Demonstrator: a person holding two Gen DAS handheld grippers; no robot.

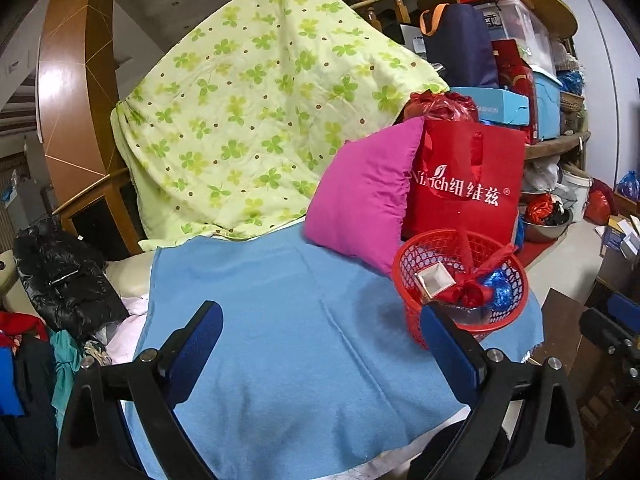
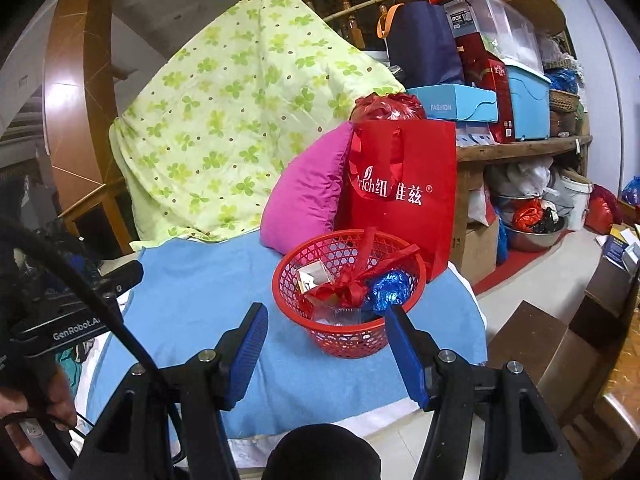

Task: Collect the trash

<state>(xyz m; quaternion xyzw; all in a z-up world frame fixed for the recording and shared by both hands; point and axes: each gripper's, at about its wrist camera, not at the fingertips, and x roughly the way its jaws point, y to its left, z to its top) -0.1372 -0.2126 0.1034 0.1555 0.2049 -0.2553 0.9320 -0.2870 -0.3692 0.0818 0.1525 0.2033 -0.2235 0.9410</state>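
step: looks like wrap-up, blue cloth (image 1: 288, 320) is bare, no loose trash left that I can see
trash: all in the red basket (image 2: 348, 292), by the cloth's right edge
left tool (image 1: 320, 344): wide open, empty
right tool (image 2: 326, 350): half open, nothing in it
next: probably just scan around for strays

A wooden stair railing (image 2: 352, 4) climbs behind a clover-print quilt (image 1: 256, 112). To the right, wooden shelves (image 2: 520, 148) are crammed with boxes and bags. The floor (image 2: 532, 276) is pale tile.
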